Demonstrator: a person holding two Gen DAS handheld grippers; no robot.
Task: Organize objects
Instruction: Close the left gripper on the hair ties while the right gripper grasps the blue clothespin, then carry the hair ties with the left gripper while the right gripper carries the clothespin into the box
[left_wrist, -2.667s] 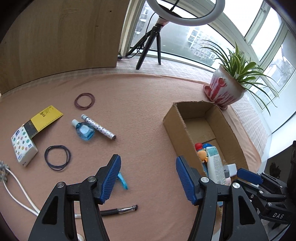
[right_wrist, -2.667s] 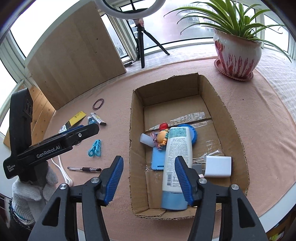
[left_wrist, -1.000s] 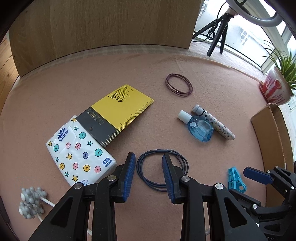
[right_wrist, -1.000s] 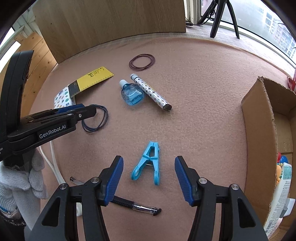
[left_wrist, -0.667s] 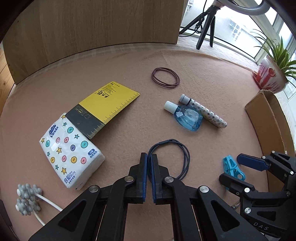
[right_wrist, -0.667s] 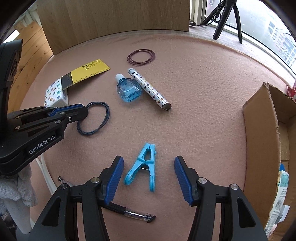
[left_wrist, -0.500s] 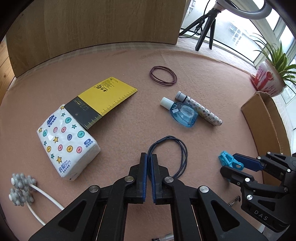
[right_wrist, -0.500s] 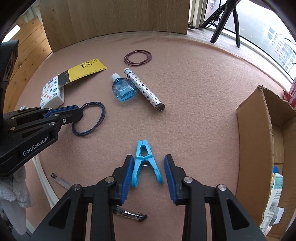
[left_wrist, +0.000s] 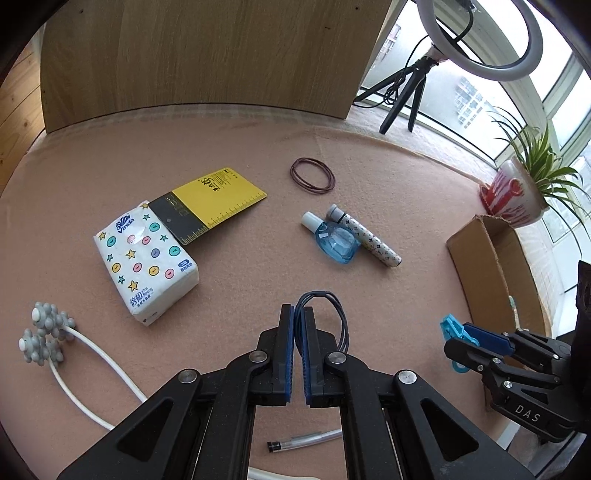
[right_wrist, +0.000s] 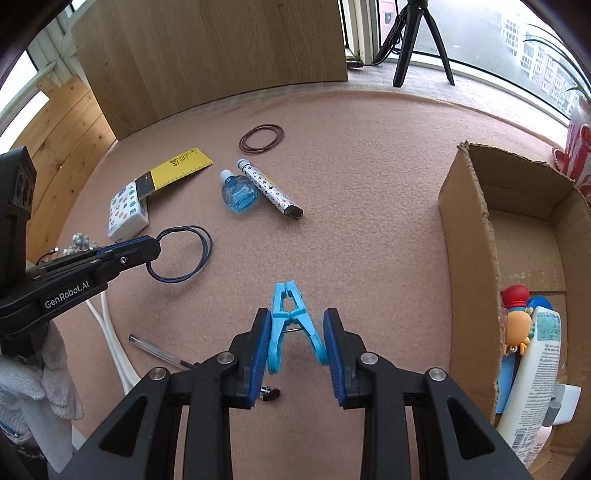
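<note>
My left gripper (left_wrist: 298, 314) is shut on a dark blue elastic band (left_wrist: 334, 310) and holds it lifted above the pink mat; the band also shows in the right wrist view (right_wrist: 192, 254). My right gripper (right_wrist: 295, 332) is shut on a light blue clothes peg (right_wrist: 290, 319), its two handles squeezed between the pads; the peg also shows in the left wrist view (left_wrist: 452, 328). The open cardboard box (right_wrist: 469, 236) stands at the right with a lotion bottle (right_wrist: 535, 373) and small toys inside.
On the mat lie a tissue pack (left_wrist: 146, 258), a yellow and black ruler (left_wrist: 210, 206), a brown elastic band (left_wrist: 312, 175), a blue bottle (left_wrist: 336, 243), a patterned tube (left_wrist: 365, 236), a pen (left_wrist: 303, 441) and a white cable (left_wrist: 81, 354). A potted plant (left_wrist: 517, 195) stands behind the box.
My left gripper has closed on the blue band and lifted it. My right gripper has closed on the blue peg and both have pulled back a little.
</note>
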